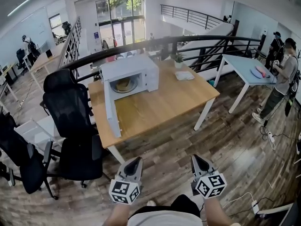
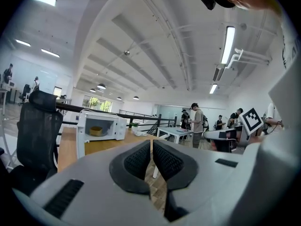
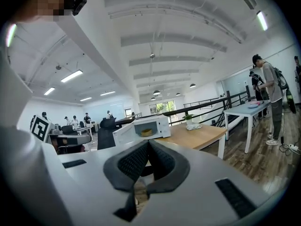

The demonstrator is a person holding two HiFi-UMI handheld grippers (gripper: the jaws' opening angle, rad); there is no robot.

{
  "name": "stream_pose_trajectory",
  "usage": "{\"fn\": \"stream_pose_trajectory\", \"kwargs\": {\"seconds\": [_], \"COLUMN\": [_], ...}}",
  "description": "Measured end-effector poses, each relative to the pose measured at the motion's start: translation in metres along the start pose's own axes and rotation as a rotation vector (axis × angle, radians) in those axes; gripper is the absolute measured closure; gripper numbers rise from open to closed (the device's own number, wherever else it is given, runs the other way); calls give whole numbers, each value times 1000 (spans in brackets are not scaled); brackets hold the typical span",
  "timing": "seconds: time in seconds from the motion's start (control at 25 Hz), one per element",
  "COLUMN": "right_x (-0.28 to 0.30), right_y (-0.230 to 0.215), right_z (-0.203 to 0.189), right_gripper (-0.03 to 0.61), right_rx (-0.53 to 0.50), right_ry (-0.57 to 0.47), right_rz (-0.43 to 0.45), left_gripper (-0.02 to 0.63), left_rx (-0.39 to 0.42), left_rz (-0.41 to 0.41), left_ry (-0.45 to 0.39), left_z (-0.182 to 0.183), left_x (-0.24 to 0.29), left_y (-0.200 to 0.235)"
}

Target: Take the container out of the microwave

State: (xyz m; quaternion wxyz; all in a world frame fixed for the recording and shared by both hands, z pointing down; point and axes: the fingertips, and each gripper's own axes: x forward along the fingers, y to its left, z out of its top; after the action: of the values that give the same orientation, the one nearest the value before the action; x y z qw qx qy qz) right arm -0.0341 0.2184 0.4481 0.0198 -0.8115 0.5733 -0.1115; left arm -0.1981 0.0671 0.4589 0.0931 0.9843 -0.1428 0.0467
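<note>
1. Wooden table (image 1: 160, 105): it carries the microwave (image 1: 136, 65), which stands on the table's far left part.
2. Black office chairs (image 1: 70, 109): grouped to the left of the microwave, close against the table's left edge.
3. White side table (image 1: 240, 62): well to the right of the microwave and apart from it. A person (image 1: 282, 76) stands at its far side.
4. Microwave: white and upright, with the cavity exposed. Its door (image 1: 111, 108) is swung wide open on the left and reaches toward the near table edge.
5. Left gripper (image 1: 135, 162): well in front of the microwave, over the wood floor and short of the table. Its jaws are clenched pad to pad with nothing between them.
6. Right gripper (image 1: 198, 160): beside the left one and equally far from the microwave. Its jaws are also clenched together and empty.
7. Container (image 1: 123, 84): a low, round, yellowish item sitting inside the microwave cavity. Neither gripper touches it.
8. Potted plant (image 1: 178, 59): behind and to the right of the microwave, at the table's far edge.
9. White folded item (image 1: 184, 75): to the right of the microwave, on the tabletop near the plant. What it is made of cannot be determined.
</note>
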Motion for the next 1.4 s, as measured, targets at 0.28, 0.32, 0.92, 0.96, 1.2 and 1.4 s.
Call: {"fn": "stream_pose_trajectory", "kwargs": {"seconds": [0.28, 0.32, 0.92, 0.96, 1.2, 1.4], "right_x": [73, 84, 242, 251, 291, 327], "right_y": [-16, -22, -159, -164, -184, -197], "right_z": [-1, -1, 39, 39, 35, 28], "right_gripper": [560, 560, 560, 560, 560, 560], "right_rx": [21, 20, 35, 31, 43, 65], "right_ry": [21, 25, 82, 87, 112, 140], "right_rz": [88, 102, 304, 321, 389, 410], "left_gripper": [569, 569, 569, 569, 569, 569], "left_rx": [-7, -12, -36, -40, -62, -74], "left_rz": [74, 88, 289, 308, 389, 415], "left_ry": [16, 15, -1, -4, 5, 9], "left_z": [2, 3, 26, 26, 23, 22], "left_x": [42, 52, 225, 232, 261, 287], "left_y": [35, 38, 52, 54, 69, 89]}}
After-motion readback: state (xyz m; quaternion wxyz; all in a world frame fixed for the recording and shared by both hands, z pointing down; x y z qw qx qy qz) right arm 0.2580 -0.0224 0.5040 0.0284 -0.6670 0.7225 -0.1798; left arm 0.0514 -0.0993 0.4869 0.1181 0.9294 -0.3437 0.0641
